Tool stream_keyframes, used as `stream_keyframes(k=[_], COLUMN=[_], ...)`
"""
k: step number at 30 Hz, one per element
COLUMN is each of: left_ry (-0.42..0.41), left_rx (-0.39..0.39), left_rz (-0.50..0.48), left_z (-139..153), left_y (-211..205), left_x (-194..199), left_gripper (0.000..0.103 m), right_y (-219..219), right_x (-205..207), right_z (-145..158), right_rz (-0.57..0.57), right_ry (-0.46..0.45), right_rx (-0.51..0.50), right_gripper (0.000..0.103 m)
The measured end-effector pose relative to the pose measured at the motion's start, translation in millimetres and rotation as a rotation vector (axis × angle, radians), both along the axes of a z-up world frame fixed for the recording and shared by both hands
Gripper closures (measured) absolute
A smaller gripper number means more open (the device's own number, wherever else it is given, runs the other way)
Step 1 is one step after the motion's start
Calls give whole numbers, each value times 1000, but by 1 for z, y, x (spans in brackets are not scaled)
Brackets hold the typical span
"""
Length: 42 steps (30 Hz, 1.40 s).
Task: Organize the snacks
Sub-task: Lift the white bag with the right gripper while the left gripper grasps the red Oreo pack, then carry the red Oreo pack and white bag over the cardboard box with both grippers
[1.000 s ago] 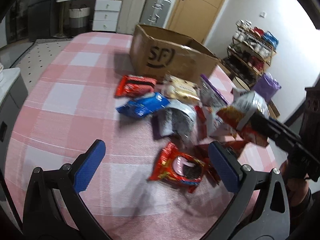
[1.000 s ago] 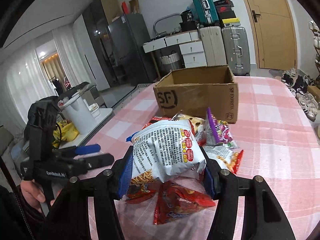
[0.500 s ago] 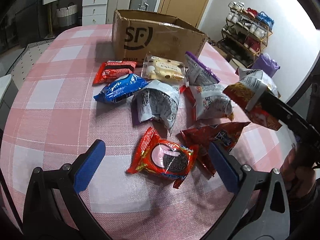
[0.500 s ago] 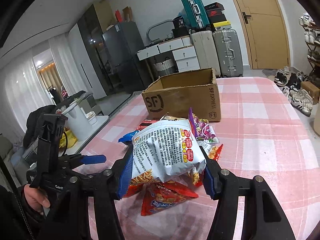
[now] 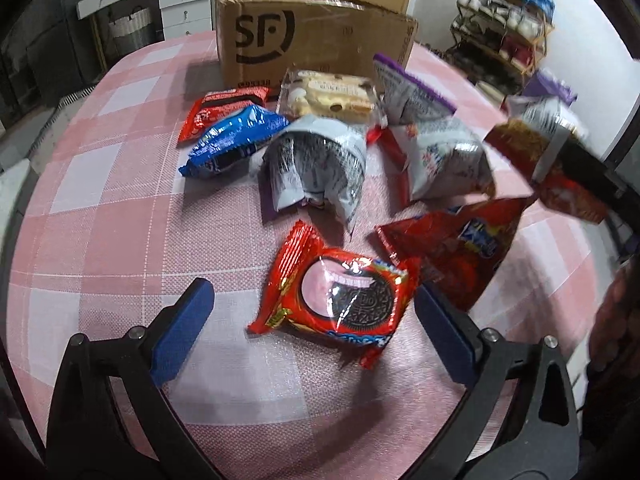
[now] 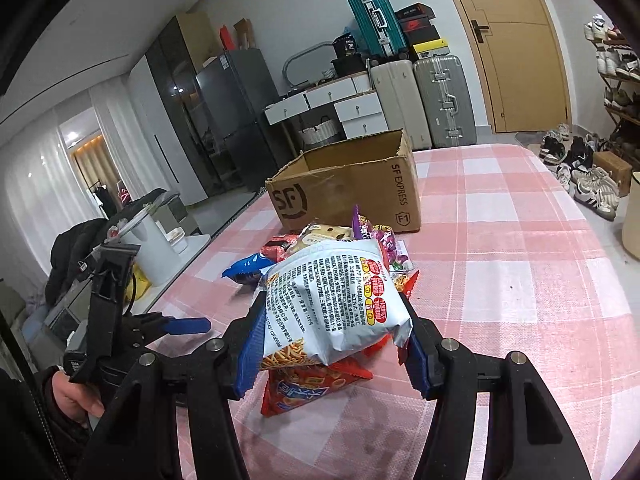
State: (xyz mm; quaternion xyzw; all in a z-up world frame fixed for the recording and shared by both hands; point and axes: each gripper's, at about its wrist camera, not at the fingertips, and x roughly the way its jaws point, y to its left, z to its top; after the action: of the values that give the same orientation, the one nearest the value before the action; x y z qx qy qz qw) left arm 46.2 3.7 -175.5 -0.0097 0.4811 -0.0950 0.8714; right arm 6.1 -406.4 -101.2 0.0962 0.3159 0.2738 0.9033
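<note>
Tongs in the left hand gape wide and have dropped closer over the red cookie packet, which now lies between the blue pads, untouched, on the checked tablecloth. Right tongs stay clamped on the white noodle-snack bag, held above the pile and drifting toward the cardboard box. Likely the bag goes in first, the cookies next.
</note>
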Motion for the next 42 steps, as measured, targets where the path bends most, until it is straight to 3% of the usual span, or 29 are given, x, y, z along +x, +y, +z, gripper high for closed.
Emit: stream_keyframes(k=[6,8,10,11,13,15,31,42], left_ry=[-5,-6,3,0,-14,-17,-64,-164], left_rx=[28,19,13,19,18,-10,-33,-51], left_rz=[-10,-21,-31,-31,-42,-62,-32,-28], left_z=[-4,-5,-7,-7,-5,-4,17,63], left_y=[-8,-9,-9,-10,-9,-8,8,23], left_x=[3,5,5,5,3,2,-14,-11], left_gripper=[8,14,28,29,48,57,59,58], right_y=[-3,-3,-3,-4,-4,-4,6,20], right_x=[-2,-2,-1,-1,-1,-1,-5,-3], right_z=[-1,-2,-3,-4,-4,-5,3,30], right_rz=[-2,-1,-2,-2,-3,-4,14,52], right_ry=[8,9,11,13,14,15,-7,-50], right_rx=[10,10,11,12,12,11,-6,7], right_gripper=[43,43,43,43,43,43,43,43])
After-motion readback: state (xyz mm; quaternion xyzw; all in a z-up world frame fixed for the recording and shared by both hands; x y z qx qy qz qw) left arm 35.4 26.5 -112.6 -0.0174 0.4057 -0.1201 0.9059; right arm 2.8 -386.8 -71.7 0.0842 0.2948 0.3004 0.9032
